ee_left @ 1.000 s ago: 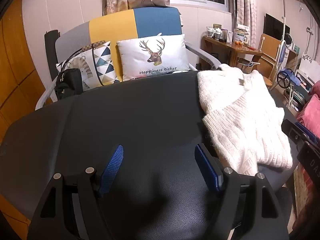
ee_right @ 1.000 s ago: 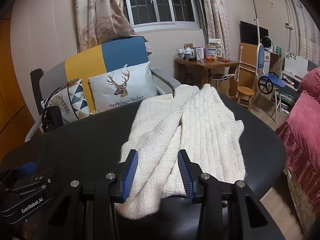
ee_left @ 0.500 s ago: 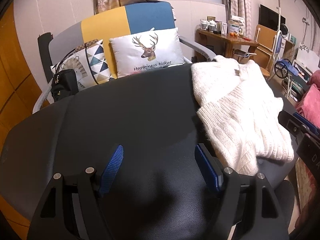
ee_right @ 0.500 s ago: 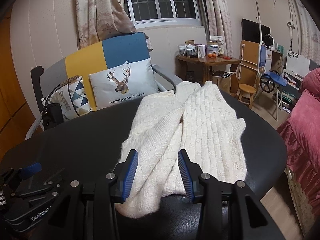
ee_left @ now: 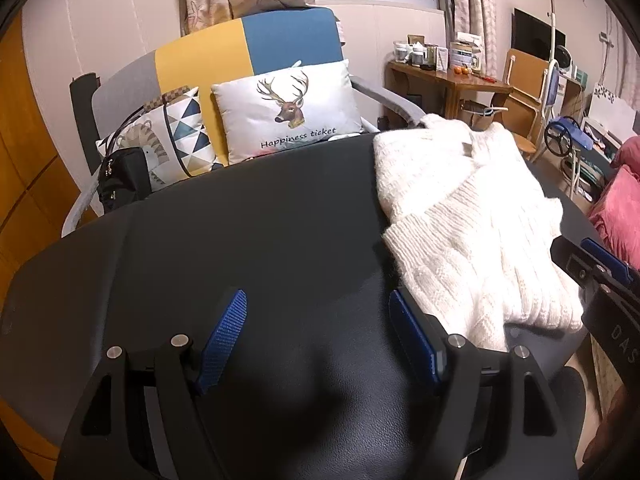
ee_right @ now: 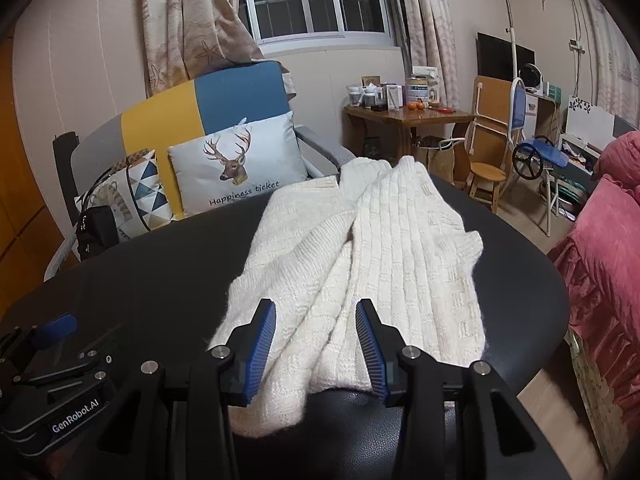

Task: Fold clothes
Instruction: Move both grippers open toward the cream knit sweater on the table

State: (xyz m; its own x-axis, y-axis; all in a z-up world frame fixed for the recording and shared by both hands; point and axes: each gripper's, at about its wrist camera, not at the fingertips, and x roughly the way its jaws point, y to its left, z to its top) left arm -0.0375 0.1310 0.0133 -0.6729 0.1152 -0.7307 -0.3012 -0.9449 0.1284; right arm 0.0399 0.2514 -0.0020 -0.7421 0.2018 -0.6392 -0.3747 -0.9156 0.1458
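Your right gripper hangs with its fingers spread just over the near hem of the white sweater, holding nothing, while your left gripper gapes empty over bare black table beside it. Beyond, the sweater lies in a loose, narrow bundle, sides lapped inward and rumpled, so by my reading the fold isn't tidy yet.

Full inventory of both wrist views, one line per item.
sweater: 1, cream knit, right half of table
table: 1, black, round
sofa: 1, grey, yellow, blue, behind table
deer cushion: 1, white, on sofa
triangle cushion: 1, patterned, left of deer cushion
bag: 1, black, sofa's left end
side table: 1, wood, holds jars
left tool: open, over bare table
right tool: open, straddling sweater's near edge
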